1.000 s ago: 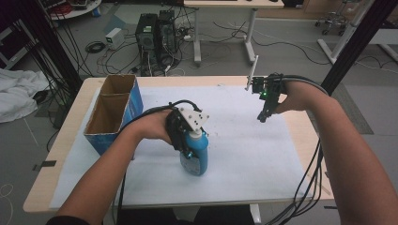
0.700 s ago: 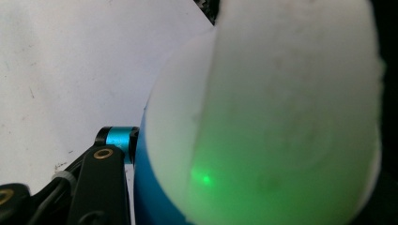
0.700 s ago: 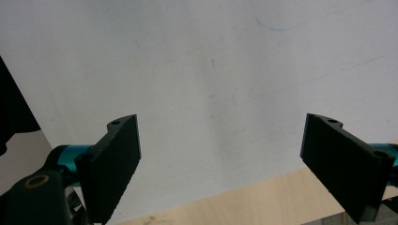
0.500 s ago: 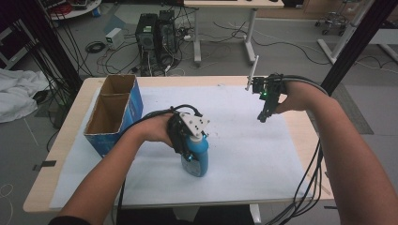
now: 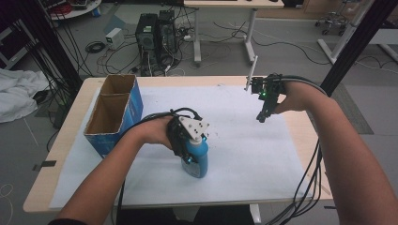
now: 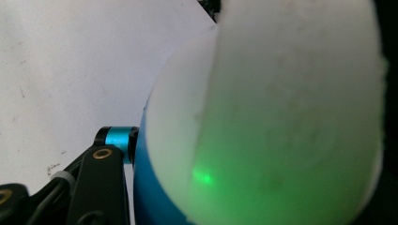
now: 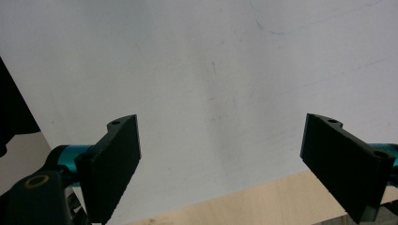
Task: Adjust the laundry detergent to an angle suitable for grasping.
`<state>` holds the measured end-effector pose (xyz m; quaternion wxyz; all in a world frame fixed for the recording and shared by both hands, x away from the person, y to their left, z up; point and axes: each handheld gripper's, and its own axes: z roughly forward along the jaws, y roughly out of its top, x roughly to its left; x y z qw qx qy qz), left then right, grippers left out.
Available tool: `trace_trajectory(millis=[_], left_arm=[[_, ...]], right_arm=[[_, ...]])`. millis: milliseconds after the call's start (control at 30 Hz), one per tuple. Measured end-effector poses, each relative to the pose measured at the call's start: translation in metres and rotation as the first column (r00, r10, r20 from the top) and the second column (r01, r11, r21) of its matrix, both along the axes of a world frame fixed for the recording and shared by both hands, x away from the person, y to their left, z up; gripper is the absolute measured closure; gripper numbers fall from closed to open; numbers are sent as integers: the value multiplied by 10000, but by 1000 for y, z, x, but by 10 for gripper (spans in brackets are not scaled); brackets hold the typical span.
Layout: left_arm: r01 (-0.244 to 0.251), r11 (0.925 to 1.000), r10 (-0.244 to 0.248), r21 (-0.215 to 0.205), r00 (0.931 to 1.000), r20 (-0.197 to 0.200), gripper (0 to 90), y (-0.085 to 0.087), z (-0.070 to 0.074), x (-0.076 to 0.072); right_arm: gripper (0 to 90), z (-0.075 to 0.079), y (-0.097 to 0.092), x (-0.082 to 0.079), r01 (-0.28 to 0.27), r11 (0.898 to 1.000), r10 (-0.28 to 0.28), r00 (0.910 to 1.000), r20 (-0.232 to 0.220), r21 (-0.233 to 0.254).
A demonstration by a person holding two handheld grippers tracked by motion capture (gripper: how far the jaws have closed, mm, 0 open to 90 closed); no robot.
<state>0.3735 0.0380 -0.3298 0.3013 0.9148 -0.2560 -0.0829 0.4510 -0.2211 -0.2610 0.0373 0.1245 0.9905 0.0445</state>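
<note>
Two grippers were at work over the bench [image 5: 309,140]. At about six o'clock on the white sheet [image 5: 244,154], the left gripper [image 5: 187,140] had its fingers clamped on the top of a blue bottle [image 5: 196,157], which stood upright. At two o'clock, the right gripper [image 5: 262,116] hovered with fingers [image 7: 117,159] wide apart, holding nothing. At nine o'clock sat a cardboard box [image 5: 115,112], its visible compartments bare.

Overhead camera, two close tongs-mounted cameras
</note>
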Motion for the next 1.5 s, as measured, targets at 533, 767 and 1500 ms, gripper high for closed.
trace_trajectory(millis=[533, 767, 1500], left_arm=[[-428, 9990, 424, -138, 9987, -278, 326, 0, 2, 1], [-785, 9965, 774, -274, 9963, -371, 304, 8, 10, -1], [-1669, 9849, 1658, -471, 9858, -267, 234, 30, 26, -6]], right_arm=[[116, 1, 0, -2, 80, 10000, -80, 10000, 15, -4], [116, 1, 0, -1, 89, 10000, -89, 10000, 6, -28], [116, 0, 5, 0, -71, 10000, 71, 10000, 41, 58]])
